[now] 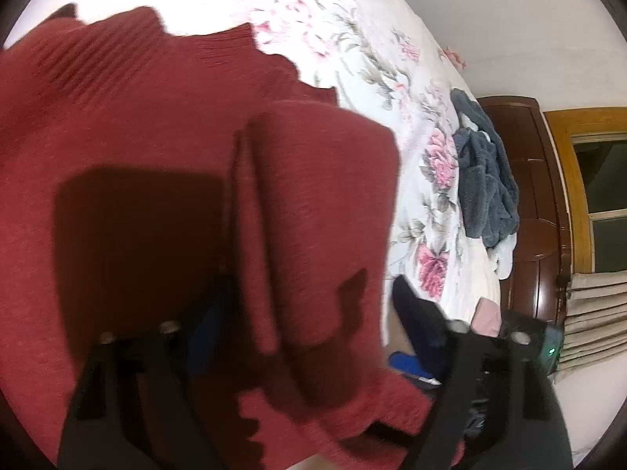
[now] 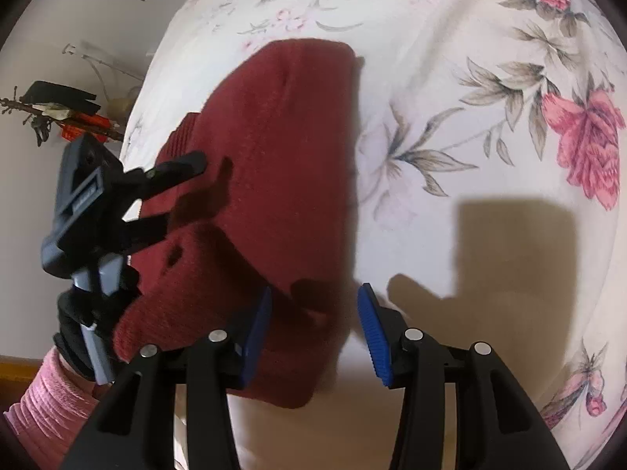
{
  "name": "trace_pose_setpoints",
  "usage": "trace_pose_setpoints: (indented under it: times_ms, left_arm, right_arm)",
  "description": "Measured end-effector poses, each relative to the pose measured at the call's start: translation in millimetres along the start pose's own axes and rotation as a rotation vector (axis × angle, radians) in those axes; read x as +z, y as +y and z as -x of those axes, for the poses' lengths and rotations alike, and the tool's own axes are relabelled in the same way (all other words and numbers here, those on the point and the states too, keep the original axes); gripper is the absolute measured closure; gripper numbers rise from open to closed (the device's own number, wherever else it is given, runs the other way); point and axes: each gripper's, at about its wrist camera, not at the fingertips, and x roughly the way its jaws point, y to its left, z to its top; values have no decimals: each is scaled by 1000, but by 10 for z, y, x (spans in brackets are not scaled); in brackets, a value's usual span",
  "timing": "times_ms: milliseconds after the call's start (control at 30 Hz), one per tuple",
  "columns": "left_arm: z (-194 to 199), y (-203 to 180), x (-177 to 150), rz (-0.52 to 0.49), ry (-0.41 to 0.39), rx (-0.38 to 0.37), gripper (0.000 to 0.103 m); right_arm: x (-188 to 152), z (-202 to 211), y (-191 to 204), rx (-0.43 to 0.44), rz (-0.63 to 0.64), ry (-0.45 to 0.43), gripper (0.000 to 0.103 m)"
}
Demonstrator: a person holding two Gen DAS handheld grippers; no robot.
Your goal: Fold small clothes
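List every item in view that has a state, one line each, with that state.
red sweater: partly folded, lying on the bedspread
left gripper: open, fingers over the sweater's edge
right gripper: open, holding nothing
grey fleece garment: crumpled, unfolded
floral bedspread: spread out, wrinkled

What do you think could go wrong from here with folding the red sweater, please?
1. The left hand-held gripper appears open over the red sweater, its lower finger hidden from the left wrist view; closing now may catch several layers.
2. The right hand-held gripper is open with the sweater's edge between its fingers; releasing here could let the fold spring back.
3. The floral bedspread is rumpled, so creases may transfer.
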Motion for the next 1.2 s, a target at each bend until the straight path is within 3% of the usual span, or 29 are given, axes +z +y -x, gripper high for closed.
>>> trace_pose_setpoints:
  times_ms: [133,233,467,667,900,1200]
  left_arm:
    - [-71,-97,4,-16,6,33,78]
    - [-57,-194,-19,-52,-10,33,85]
    - [231,-297,-36,-84,-76,-11,88]
    - [736,-180,39,-115,-126,-23,88]
    - [1226,126,194,-100,-193,65,88]
    - [1686,651,296,-38,-247,83,88]
  right_arm:
    - [-36,54,-68,-4,-11,-4,56]
    - [-72,80,-113,-3,-17,-3,56]
    - [-146,77,-86,4,-16,-7,56]
    - [-132,-12,21,14,-12,-7,56]
    - [-61,-170,319,45,41,10,56]
    - [-19,-362,694,82,119,44,55]
